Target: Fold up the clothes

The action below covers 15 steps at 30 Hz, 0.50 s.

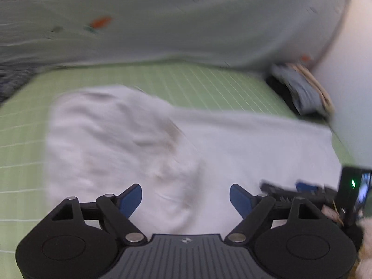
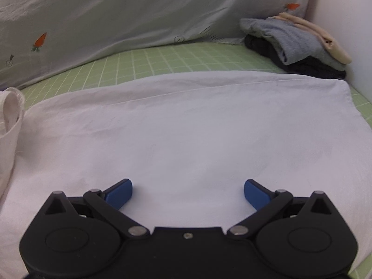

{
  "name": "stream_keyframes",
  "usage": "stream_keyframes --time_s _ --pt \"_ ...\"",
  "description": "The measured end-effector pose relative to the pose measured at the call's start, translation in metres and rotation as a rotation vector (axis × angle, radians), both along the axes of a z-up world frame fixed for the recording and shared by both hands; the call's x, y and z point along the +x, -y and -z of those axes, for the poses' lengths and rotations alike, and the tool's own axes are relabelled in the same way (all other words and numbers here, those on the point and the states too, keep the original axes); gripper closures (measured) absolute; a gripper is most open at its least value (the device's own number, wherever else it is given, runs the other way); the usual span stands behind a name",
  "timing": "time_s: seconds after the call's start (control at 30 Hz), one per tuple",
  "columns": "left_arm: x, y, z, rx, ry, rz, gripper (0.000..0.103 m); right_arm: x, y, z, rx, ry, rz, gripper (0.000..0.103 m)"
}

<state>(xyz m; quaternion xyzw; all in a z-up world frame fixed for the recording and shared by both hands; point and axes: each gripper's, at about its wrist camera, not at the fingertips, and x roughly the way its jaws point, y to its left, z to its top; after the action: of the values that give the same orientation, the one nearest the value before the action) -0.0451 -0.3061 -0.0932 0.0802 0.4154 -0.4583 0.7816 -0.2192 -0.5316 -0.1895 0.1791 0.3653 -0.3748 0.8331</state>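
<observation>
Garment [image 2: 186,125] flat under spread right gripper [image 2: 188,193], untouched.

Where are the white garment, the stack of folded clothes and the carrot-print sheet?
white garment [image 2: 186,134], right wrist view, flat middle.
stack of folded clothes [image 2: 295,44], right wrist view, grey piece.
carrot-print sheet [image 2: 116,23], right wrist view, plain middle.

A bedroom in a home.
Ahead of the tool lies a bed under a light green sheet with a white grid [image 2: 148,62], a pale grey carrot-printed quilt [image 2: 116,18] behind it, and a small stack of folded grey, black and beige clothes [image 2: 295,44] against the white wall [image 2: 344,18].
</observation>
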Motion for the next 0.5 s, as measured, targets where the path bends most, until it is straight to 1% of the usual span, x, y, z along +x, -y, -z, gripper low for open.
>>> stream_keyframes --time_s 0.07,0.1,0.17,0.2,0.27,0.3,0.33,0.43,0.5 --pt "0.016 -0.018 -0.007 -0.013 0.011 -0.106 0.012 0.007 -0.001 -0.006 0.036 0.008 -0.042 0.000" --pt "0.025 -0.029 -0.008 -0.010 0.013 -0.164 0.009 0.011 -0.004 -0.012 0.040 0.027 -0.057 0.000" --pt "0.044 -0.048 -0.007 0.021 0.017 -0.283 0.008 0.020 -0.012 -0.025 0.044 0.075 -0.094 0.000" --pt "0.053 -0.057 -0.001 0.057 0.015 -0.336 0.008 0.026 -0.016 -0.032 0.052 0.103 -0.124 0.000" --pt "0.066 -0.072 0.016 0.154 0.008 -0.413 0.008 0.042 -0.024 -0.043 0.092 0.157 -0.183 0.000" --pt "0.072 -0.080 0.025 0.193 -0.001 -0.441 0.008 0.051 -0.028 -0.048 0.118 0.186 -0.208 0.000" --pt "0.076 -0.085 0.031 0.210 -0.020 -0.454 0.008 0.059 -0.032 -0.051 0.145 0.214 -0.230 0.000" --pt "0.083 -0.094 0.042 0.193 -0.081 -0.456 0.008 0.084 -0.045 -0.056 0.233 0.290 -0.321 0.000" --pt "0.088 -0.088 0.046 0.204 -0.079 -0.430 0.007 0.100 -0.053 -0.056 0.292 0.329 -0.386 0.000"
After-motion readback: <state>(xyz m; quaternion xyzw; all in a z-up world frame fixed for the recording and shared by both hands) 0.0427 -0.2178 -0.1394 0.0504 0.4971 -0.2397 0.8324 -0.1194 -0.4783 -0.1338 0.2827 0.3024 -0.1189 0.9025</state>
